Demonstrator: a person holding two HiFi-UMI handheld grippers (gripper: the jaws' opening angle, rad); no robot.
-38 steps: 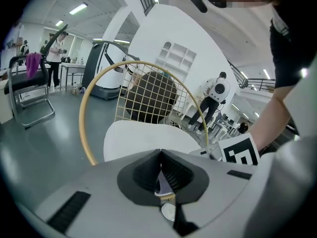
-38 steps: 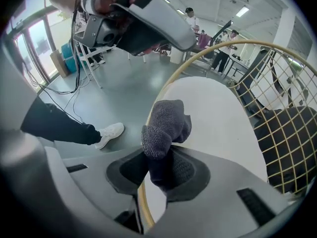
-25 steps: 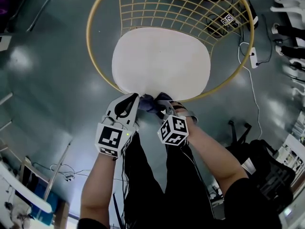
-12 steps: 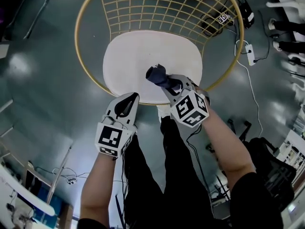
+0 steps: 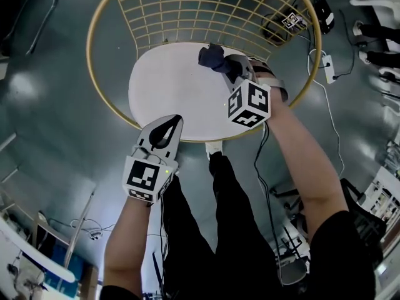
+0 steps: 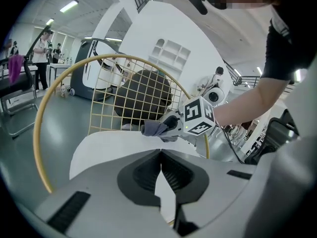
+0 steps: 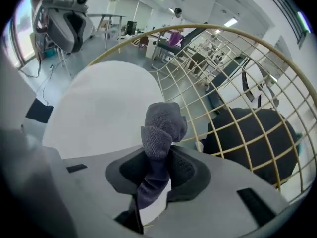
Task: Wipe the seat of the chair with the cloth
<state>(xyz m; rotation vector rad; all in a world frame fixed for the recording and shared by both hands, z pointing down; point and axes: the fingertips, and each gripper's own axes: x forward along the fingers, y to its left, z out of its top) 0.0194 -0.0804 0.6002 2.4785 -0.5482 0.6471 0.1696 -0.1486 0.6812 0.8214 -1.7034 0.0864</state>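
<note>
Since this soft, light grey knit cloth [image 7: 161, 128] bunches easily, my right gripper [image 5: 229, 65] pinches its middle, at 1 o'clock on the white round chair seat [image 5: 169, 86]; my left gripper [image 5: 164, 133] is closed and empty at 6.

The head view looks steeply down from well above on the seat [image 5: 169, 86] and wire back [image 5: 206, 11]. The left claw's [image 6: 161, 155] camera sits low at the seat's near edge, facing across it to the wire back, and takes in the right claw [image 6: 169, 125]. The right claw's camera rides close over the seat's far edge, facing the wire back. All three views share both.
</note>
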